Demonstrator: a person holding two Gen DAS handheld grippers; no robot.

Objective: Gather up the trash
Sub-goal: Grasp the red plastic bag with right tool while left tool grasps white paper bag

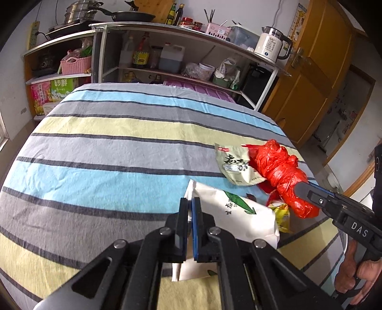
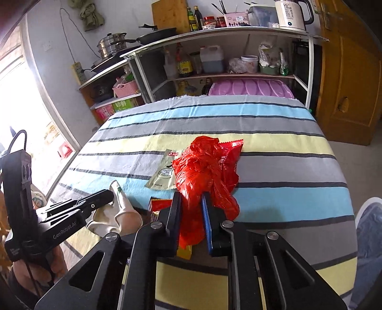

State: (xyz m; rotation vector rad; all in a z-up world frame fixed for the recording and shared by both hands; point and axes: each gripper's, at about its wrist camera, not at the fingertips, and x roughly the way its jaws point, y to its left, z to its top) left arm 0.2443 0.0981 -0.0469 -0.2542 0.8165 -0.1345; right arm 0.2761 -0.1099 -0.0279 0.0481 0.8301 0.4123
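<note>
Left gripper: jaws pinched tight on the edge of one white paper bag with green print, which lies on the striped cloth at the near side of the table. From the right wrist view the same bag looks crumpled under the left tool's fingers.

Right gripper: jaws clamped on one crumpled red plastic bag; the plastic bunches up between the pads and spills out above and below them. From the left wrist view this gripper comes in from the right edge, its tip buried in the red bag, with a hand around the handle.

Other trash, counted:
- One pale beige snack packet with dark characters, flat on the cloth, touching the red bag's left side.
- One yellow wrapper, partly hidden between the white bag and the red bag.
- One red foil wrapper with a serrated edge, behind the red plastic.

All pieces sit clustered on the table's near right part.

Striped tablecloth: blue, grey, yellow bands.

Beyond the table: one shelf unit, one white electric kettle, one black frying pan, one steel steamer pot, one wooden door.
</note>
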